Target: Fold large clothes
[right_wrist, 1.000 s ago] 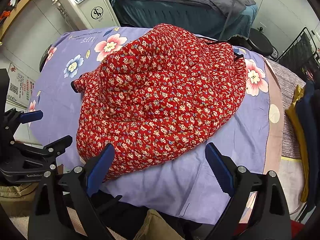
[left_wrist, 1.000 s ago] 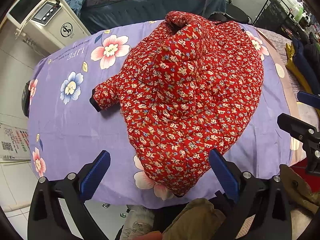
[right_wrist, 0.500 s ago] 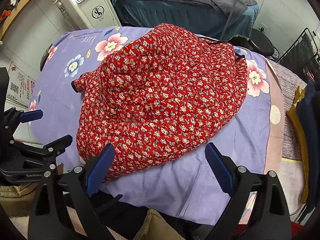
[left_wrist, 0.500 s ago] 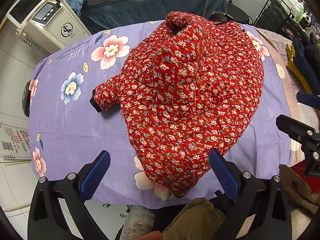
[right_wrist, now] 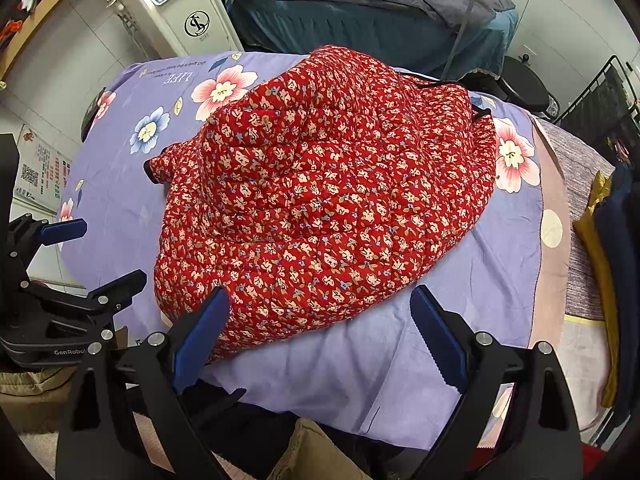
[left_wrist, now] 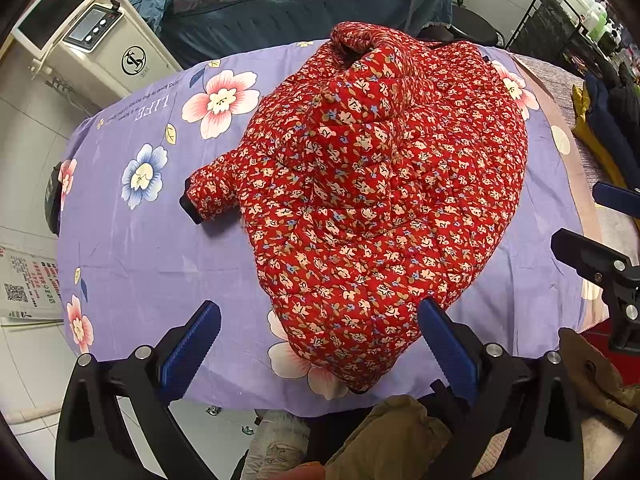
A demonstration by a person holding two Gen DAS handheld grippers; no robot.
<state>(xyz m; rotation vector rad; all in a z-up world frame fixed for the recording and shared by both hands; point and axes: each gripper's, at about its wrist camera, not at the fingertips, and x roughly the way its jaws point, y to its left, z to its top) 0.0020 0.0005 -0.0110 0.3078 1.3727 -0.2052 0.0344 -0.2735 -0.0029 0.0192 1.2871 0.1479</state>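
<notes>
On purple floral sheet (left_wrist: 132, 264), red jacket (left_wrist: 376, 184), bed (right_wrist: 360, 12) behind

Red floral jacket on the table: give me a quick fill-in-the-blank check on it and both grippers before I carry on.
1. The red floral jacket lies on a ____ flowered sheet.
2. The left gripper is ____, holding nothing.
3. The right gripper has its jaws ____ too, near the jacket's closest edge.
4. The cuff of the one sleeve showing is ____ in colour.

Missing words: purple; open; open; black
</notes>
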